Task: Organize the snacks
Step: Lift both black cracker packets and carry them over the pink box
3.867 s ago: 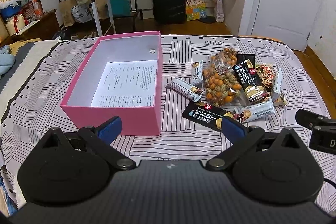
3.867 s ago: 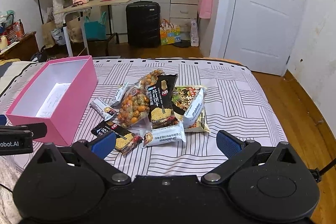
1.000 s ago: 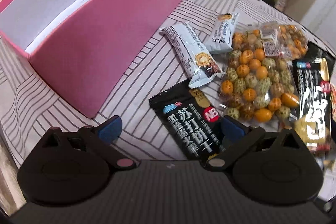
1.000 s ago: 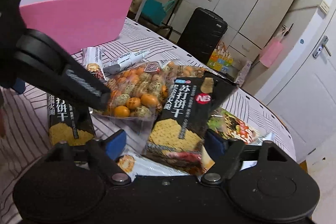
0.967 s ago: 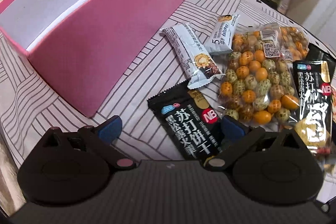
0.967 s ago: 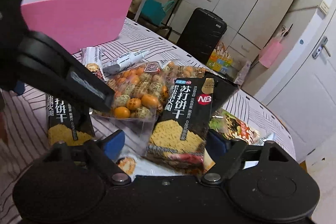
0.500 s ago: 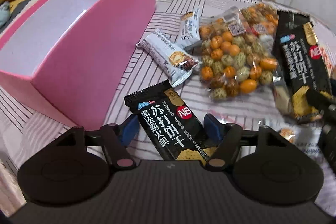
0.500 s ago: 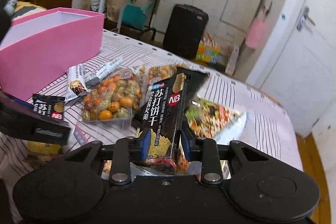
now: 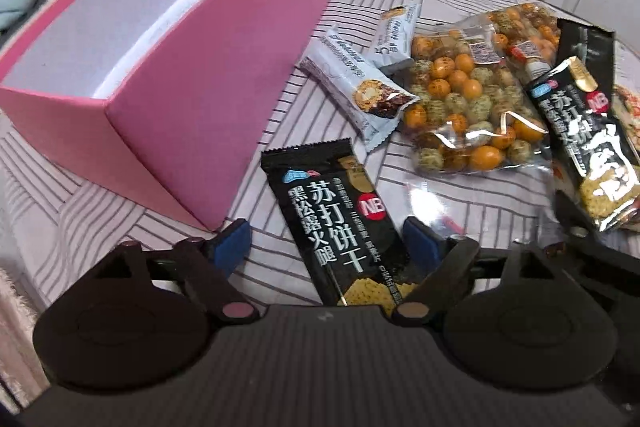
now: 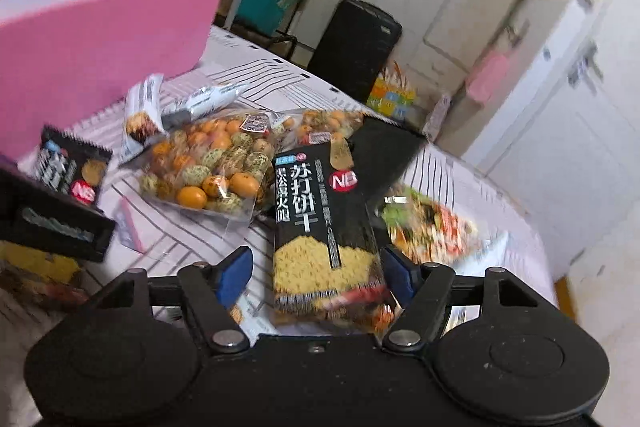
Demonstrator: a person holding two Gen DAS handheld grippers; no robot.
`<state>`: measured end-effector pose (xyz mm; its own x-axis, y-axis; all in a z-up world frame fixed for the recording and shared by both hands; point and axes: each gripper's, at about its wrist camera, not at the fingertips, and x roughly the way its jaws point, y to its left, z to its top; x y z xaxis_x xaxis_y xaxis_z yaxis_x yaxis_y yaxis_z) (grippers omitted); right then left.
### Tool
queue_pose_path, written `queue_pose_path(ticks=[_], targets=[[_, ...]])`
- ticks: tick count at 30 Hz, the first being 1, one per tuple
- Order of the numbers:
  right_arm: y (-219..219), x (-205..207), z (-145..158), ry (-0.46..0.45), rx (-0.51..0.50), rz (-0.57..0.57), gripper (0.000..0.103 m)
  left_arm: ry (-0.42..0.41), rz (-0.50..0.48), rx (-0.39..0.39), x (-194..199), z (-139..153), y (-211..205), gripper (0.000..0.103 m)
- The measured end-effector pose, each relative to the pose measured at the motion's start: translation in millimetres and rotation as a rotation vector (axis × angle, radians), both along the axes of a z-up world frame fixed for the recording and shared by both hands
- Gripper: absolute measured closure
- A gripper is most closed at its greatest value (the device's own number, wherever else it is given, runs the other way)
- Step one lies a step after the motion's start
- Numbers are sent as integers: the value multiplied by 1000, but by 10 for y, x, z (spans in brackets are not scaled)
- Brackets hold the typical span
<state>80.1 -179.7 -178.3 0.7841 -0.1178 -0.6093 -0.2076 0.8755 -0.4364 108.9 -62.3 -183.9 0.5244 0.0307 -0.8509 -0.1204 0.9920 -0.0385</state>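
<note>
A pink box (image 9: 208, 75), open on top, stands on the striped bedspread. In the left wrist view my left gripper (image 9: 326, 243) is partly closed around the near end of a black cracker packet (image 9: 340, 231) lying by the box corner. In the right wrist view my right gripper (image 10: 316, 269) is partly closed around a second black cracker packet (image 10: 320, 211), lifted and tilted upright; it also shows in the left wrist view (image 9: 584, 143). A clear bag of orange and green nuts (image 9: 472, 103) and two white bars (image 9: 356, 91) lie between them.
A colourful noodle packet (image 10: 428, 231) lies right of the lifted packet. A black suitcase (image 10: 356, 43), a desk and white cupboards stand beyond the bed. The left gripper's body (image 10: 52, 223) shows at the left edge of the right wrist view.
Both grippers dropped from above the bed to the snacks and narrowed their fingers around a black cracker packet each. The right one's packet now stands tilted up.
</note>
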Motion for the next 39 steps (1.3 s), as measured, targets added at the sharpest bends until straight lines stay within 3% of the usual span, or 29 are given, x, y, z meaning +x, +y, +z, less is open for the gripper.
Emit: queue_pose_path(ticks=[2,3,5,13,19,26,33,39], targets=[[-14,76,-44,-9,-28,17,37,-12,-40,-19,-4,23,-23,44],[-36,106,-50,-11,-29,12,46,-13,-55,-7,-10,34,-41,46],[-104,117,14,-1,25,13,48,-20,-78,-4,-19,37,-52,47],[-226,-184,335,-16,172,-14,48,12,-118,-71,-80,164,52,49],[-227,-360,395,6,220,-10,48,47,-145,-122,-209,321,113,50],[-305,-488,516,157,378,-15,48,84,-217,-177,-360,551,210,50],[-284,-674,725,214,388,53,48,73,-225,-168,-555,739,368,50],[-125,-734,952,277,389,132,48,64,-218,-218,-673,895,600,50]])
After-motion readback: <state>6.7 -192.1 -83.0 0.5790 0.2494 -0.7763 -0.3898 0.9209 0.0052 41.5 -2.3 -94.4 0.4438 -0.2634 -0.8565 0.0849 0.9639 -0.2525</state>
